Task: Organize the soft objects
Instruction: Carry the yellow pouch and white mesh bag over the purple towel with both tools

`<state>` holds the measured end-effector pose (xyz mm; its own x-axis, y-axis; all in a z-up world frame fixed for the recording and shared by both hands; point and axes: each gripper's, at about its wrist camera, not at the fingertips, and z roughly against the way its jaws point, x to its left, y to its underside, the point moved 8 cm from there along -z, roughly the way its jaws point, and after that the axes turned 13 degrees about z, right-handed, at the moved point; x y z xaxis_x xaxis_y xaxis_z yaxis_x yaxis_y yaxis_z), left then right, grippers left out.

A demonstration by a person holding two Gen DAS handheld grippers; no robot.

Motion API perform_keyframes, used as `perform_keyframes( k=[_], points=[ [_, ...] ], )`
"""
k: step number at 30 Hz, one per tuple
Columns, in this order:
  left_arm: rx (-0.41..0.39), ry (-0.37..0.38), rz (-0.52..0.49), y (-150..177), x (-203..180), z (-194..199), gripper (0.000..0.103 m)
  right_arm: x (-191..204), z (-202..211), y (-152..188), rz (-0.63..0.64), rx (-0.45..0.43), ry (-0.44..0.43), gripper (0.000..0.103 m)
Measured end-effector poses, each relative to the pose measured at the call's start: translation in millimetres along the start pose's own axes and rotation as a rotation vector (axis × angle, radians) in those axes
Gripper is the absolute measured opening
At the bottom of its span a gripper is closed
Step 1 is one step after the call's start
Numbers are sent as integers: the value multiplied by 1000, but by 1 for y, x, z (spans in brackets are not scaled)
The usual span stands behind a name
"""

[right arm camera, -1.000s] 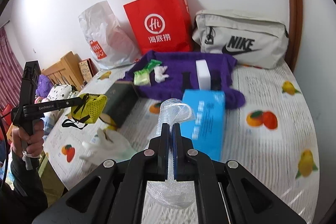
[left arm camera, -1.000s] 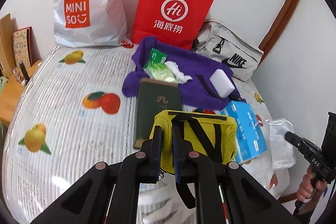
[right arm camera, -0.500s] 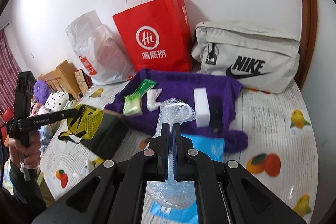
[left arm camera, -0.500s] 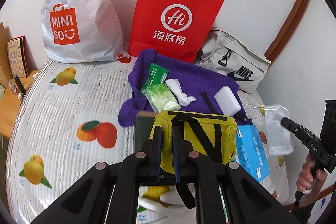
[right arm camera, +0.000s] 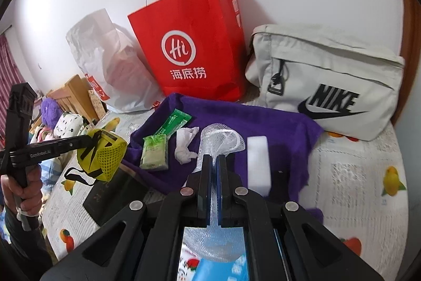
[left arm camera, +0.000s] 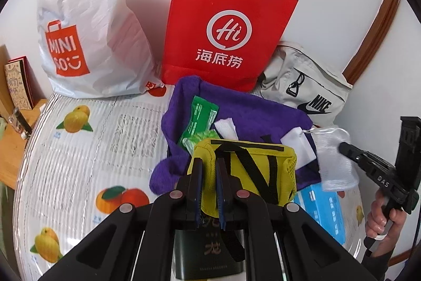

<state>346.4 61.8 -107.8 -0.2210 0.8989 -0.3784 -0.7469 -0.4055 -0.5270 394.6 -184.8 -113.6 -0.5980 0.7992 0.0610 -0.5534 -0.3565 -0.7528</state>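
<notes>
The left gripper [left arm camera: 209,177] pinches a yellow mesh pouch [left arm camera: 252,170] with black straps, held in the air above the purple towel [left arm camera: 244,107]; the pouch hides part of the dark green box [left arm camera: 208,254] beneath. The right gripper [right arm camera: 213,170] has its jaws pressed on a clear white net bag [right arm camera: 219,138], whose lower end hangs over the blue tissue pack [right arm camera: 221,267], mostly cut off. On the fuzzy towel lie 2 green packets [right arm camera: 155,154], a crumpled tissue [right arm camera: 185,146] and a white sponge block [right arm camera: 259,165]. Behind stand a red paper bag [left arm camera: 223,38], a crinkled white plastic bag [left arm camera: 89,25] and a grey Nike pouch [right arm camera: 323,91]. The fruit-print tablecloth [left arm camera: 79,154] lies bare to the left.
</notes>
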Motion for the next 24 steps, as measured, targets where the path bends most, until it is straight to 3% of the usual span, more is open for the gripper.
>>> perform_keyframes(
  k=[8,20,22,24],
  points=[
    [19,-16,13,-15,6,-25,10,9,-62,-11,56,116,-21,3],
    [47,-32,6,-33,9,-56,10,13,-116,4,36,246,-64,8],
    [51,-31,3,-35,7,-61,10,10,-120,6,25,253,-67,14],
    [56,-28,-3,-37,4,-65,10,6,-121,7,18,256,-59,31]
  ],
)
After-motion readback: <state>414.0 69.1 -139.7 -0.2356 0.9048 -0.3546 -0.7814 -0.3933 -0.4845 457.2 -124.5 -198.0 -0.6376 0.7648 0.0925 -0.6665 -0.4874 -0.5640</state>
